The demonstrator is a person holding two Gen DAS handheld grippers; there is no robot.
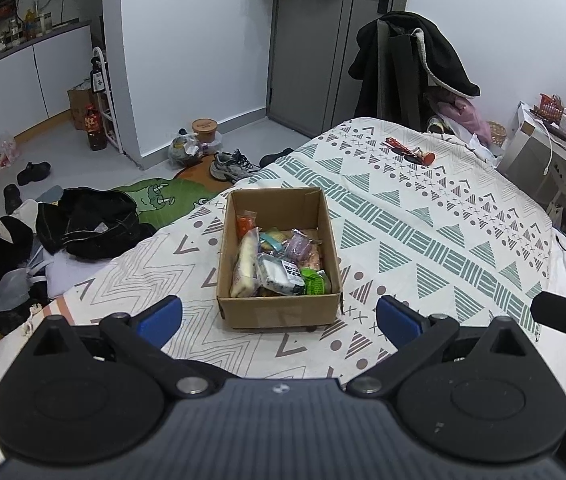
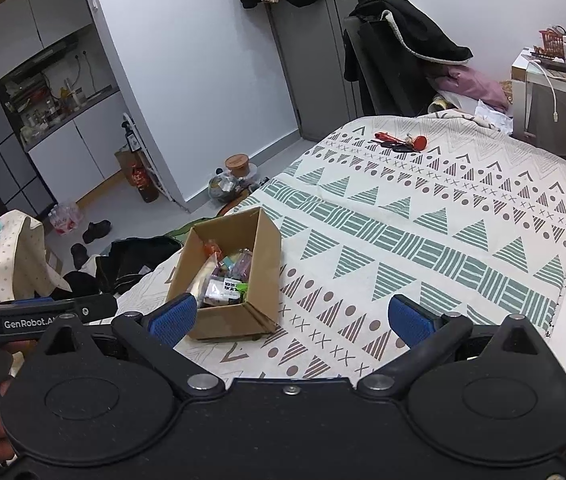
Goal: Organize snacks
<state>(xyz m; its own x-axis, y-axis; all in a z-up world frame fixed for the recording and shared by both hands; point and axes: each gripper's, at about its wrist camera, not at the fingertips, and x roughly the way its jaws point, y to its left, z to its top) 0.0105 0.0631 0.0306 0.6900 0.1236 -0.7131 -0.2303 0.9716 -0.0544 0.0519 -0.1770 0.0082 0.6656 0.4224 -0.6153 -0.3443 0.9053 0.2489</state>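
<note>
An open cardboard box (image 1: 279,312) stands on the patterned bed cover (image 1: 423,232), and several wrapped snacks (image 1: 279,268) lie inside it. My left gripper (image 1: 279,318) is open just in front of the box's near wall, with nothing between its blue pads (image 1: 161,320). In the right wrist view the same box (image 2: 227,320) is at the left, its snacks (image 2: 225,280) partly hidden by its walls. My right gripper (image 2: 291,320) is open and empty over the bed cover (image 2: 423,240), to the right of the box, its left pad (image 2: 173,320) close to the box's near corner.
Red-handled tools (image 1: 409,152) lie at the far end of the bed. A chair draped with a dark coat (image 1: 411,68) stands beyond. Clothes, shoes and a green mat (image 1: 163,196) cover the floor left of the bed. A desk (image 1: 555,148) is at the right.
</note>
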